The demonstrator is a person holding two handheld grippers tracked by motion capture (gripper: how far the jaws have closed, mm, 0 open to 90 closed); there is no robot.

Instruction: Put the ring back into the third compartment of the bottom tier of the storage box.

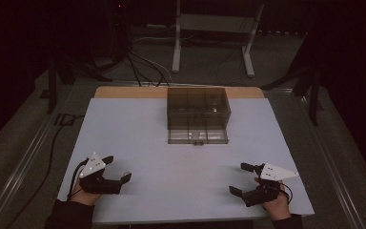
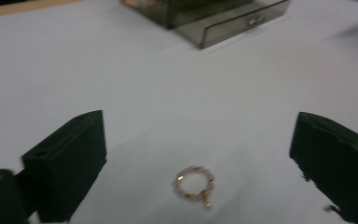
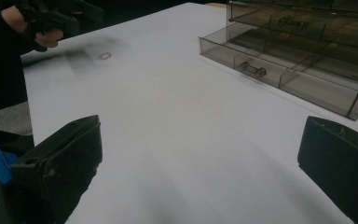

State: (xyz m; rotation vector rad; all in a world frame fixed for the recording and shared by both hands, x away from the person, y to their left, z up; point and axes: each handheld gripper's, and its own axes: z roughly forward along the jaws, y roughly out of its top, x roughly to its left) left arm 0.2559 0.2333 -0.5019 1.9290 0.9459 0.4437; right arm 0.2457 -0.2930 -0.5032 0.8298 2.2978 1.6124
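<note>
With the left claw [image 2: 198, 154] spread wide over the small beaded ring [image 2: 195, 183] lying flat on the worktop [image 2: 158, 93], the jaws could close above it or nudge it aside, because the ring sits so low.

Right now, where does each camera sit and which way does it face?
High view: above the person's side, facing forward and down on the table; forearms, left gripper and right gripper show.
Left gripper view: looks along its wide-apart jaws at a bead bracelet.
Right gripper view: looks along its wide-apart jaws across the table.
Shared: all three show the drawer box.
</note>
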